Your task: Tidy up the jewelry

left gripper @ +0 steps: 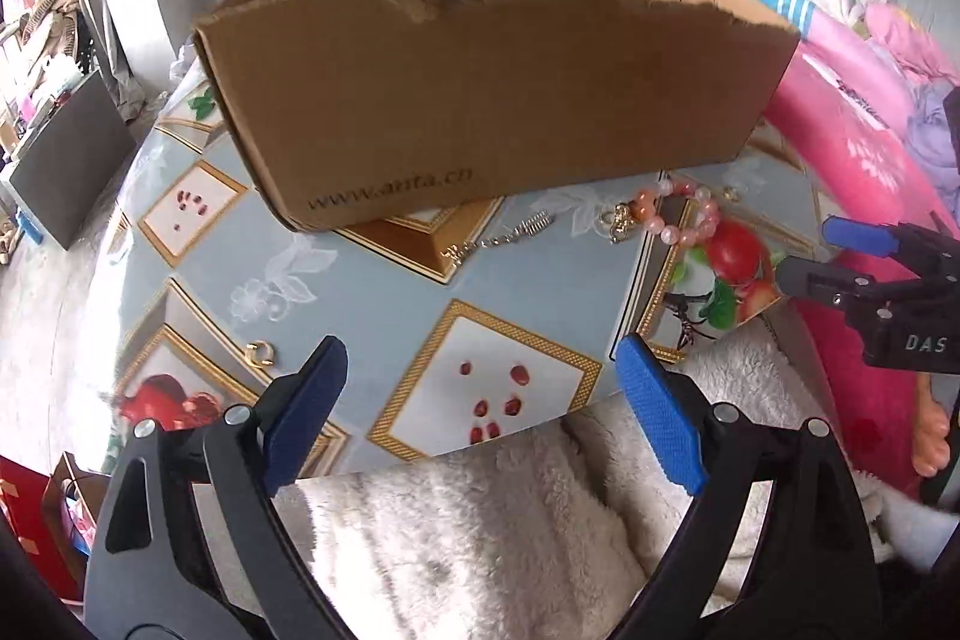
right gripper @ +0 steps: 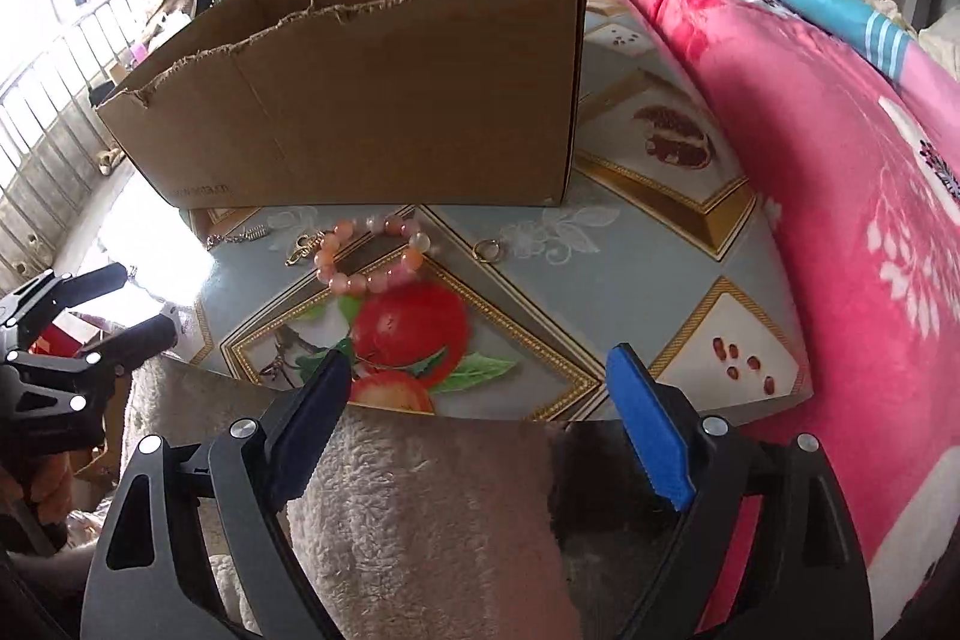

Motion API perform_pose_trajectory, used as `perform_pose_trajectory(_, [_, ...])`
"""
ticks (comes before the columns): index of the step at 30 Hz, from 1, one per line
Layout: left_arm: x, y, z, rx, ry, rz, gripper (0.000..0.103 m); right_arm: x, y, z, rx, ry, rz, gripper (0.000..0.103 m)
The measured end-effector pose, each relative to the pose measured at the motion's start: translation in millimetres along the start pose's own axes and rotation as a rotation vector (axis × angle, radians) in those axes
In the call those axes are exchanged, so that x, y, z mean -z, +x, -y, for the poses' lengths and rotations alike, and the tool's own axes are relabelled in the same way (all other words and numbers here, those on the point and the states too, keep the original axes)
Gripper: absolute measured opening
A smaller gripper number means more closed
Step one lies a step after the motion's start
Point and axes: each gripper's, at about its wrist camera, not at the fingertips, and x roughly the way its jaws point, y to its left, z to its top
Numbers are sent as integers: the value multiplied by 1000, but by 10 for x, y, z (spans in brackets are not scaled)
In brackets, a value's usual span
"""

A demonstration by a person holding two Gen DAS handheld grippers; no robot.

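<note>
scene: I had the cardboard box at the back of the table, jewelry loose in front of it, none in the box as far as I could see (inside hidden).
left gripper: jaws spread wide, nothing between the pads, touching nothing; it hovered over the near table edge above my fluffy white clothing.
right gripper: also spread wide and empty, over the near edge, aimed toward the bead bracelet.
bracelet: pink-orange beads, flat on the table just in front of the box, near the middle.
gold clasp: touching or just beside the bracelet's left side; I couldn't tell which.
silver chain: left of the clasp, close to the box wall.
ring: right of the bracelet, apart from it.
gold ring, left side: near the left gripper's left finger, well apart from the rest.
risk 1: I judged the rings thin and flat; wide pads could skate them off the slick cloth.
risk 2: grabbing the bracelet could drag the clasp along.
risk 3: the chain could slip out of the pads.
risk 4: the box's torn front edge stood tall; a low carry could catch it.
risk 5: the two grippers sat close; both going for the middle could collide.
</note>
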Motion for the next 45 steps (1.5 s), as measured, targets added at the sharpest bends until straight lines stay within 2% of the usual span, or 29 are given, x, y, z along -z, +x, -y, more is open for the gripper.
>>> perform_pose_trajectory(4, [51,111,108,-44,22,-10,87,-20,81,-32,32,-15,12,85])
perform_pose_trajectory(7, [90,140,111,-42,16,-3,88,-7,171,-45,49,-23,3,84])
perform_pose_trajectory(12, [119,164,68,-49,7,6,95,-4,229,-92,86,-52,12,88])
perform_pose_trajectory(14, [128,170,61,-47,4,4,96,8,243,-113,83,-57,6,93])
perform_pose_trajectory(17, [119,179,64,-56,1,-7,96,9,251,-133,83,-53,1,96])
perform_pose_trajectory(27, [15,242,42,-57,-12,-46,96,-62,303,-101,88,-30,-10,97])
perform_pose_trajectory(34, [43,239,57,-65,-18,-38,96,-39,315,-82,91,-25,25,97])
perform_pose_trajectory(36, [51,214,36,-87,-43,-41,96,-8,309,-87,93,-25,39,97])
perform_pose_trajectory(40, [101,21,-91,-60,-89,25,95,56,297,-87,89,-29,65,97])
perform_pose_trajectory(43, [114,-150,-201,-76,-111,78,94,111,277,-87,83,-30,84,97])
perform_pose_trajectory(45, [124,-234,-277,-85,-123,104,89,137,265,-83,79,-28,91,97])
